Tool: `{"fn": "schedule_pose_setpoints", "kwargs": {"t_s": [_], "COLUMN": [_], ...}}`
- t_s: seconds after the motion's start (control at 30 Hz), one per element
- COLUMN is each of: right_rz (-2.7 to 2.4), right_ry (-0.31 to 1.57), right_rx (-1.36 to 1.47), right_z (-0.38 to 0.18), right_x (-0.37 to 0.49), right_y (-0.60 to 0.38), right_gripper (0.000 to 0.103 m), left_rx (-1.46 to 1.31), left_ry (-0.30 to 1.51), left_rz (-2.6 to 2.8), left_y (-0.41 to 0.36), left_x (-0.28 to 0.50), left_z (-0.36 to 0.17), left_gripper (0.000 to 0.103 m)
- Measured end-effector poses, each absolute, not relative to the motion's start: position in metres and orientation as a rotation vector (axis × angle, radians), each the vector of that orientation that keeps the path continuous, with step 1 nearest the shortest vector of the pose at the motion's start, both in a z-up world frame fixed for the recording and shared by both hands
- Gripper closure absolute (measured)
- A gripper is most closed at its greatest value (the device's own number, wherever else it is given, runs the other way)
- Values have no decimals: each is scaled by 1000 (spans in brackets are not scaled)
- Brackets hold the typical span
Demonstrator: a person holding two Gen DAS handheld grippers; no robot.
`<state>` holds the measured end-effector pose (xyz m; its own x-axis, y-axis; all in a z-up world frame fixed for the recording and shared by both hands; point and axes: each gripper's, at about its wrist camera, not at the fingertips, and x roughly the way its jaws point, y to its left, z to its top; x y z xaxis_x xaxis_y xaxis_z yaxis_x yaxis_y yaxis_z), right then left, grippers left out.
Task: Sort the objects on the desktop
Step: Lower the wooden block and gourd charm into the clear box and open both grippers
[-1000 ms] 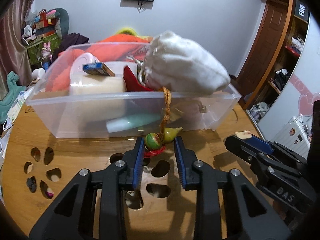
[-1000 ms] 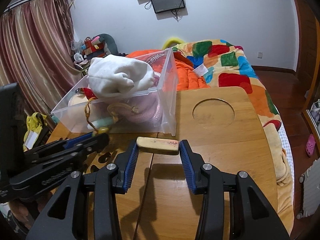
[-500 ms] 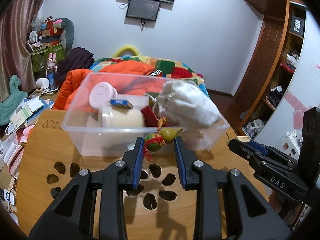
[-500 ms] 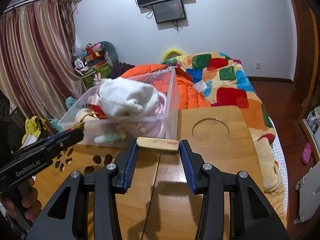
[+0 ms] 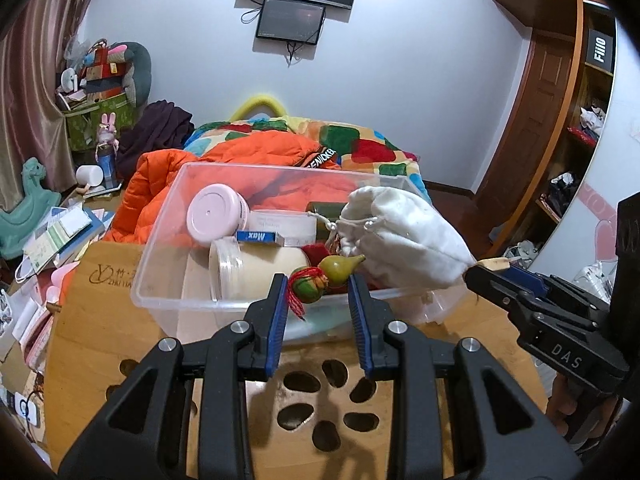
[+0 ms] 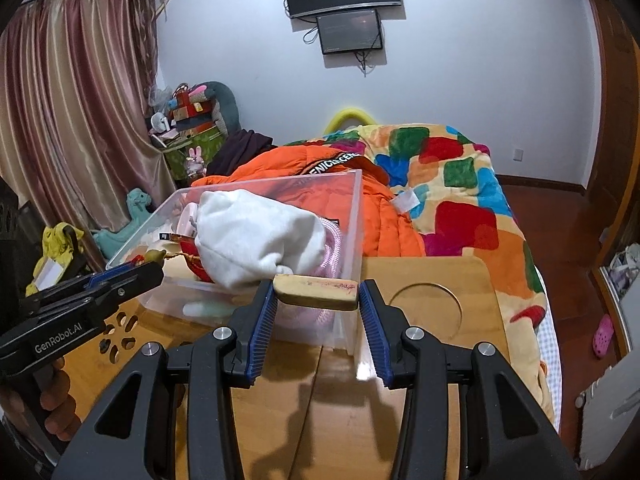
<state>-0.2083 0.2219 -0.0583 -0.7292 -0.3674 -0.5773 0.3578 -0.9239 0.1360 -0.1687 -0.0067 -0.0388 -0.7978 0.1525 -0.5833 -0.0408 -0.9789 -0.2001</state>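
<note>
**Both tongs loaded at the bin**

Right now my left tongs (image 5: 318,294) are clamped on a small gourd charm (image 5: 326,276), green and red with a red tassel, and I am holding it at the near wall of the clear plastic bin (image 5: 160,280). My right tongs (image 6: 316,300) grip a flat wooden block (image 6: 315,291) crosswise between the blue pads, at the bin's near right corner; the block has red smears on its top face.

Inside the bin I see a white drawstring pouch (image 5: 400,236) piled high on the right side, a pink-lidded jar (image 5: 218,220), a cream tub (image 5: 260,272) lying on its side, and a small blue box (image 5: 256,236) resting on top of the tub. All of this sits on the wooden bench (image 5: 96,344), which has a cluster of oval cut-outs (image 5: 328,400) just ahead of my left tongs and a round recess (image 6: 426,308) to the right of the bin.
</note>
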Motion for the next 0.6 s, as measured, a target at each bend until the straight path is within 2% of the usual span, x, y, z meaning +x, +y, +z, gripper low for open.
{"fn": "schedule_pose_setpoints", "kwargs": {"t_s": [0.47,0.57,0.6], "right_rz": [-2640,-2641,-2639], "right_ry": [126,167,172], "right_rx": [867,861,862], "right_z": [-60,-60,-60], "right_x": [-220,-218,-218], "right_y": [201,198,197], "right_gripper": [61,57,55], "left_rx": [-963,-961,-961], "left_ry": [-205,-192,-189], "left_rz": [2872,2866,2871], "left_y": [-7,-5,-5], "left_x": [-181,-179,-178], "left_z": [-43,-43,-42], "left_gripper": [71,61,53]}}
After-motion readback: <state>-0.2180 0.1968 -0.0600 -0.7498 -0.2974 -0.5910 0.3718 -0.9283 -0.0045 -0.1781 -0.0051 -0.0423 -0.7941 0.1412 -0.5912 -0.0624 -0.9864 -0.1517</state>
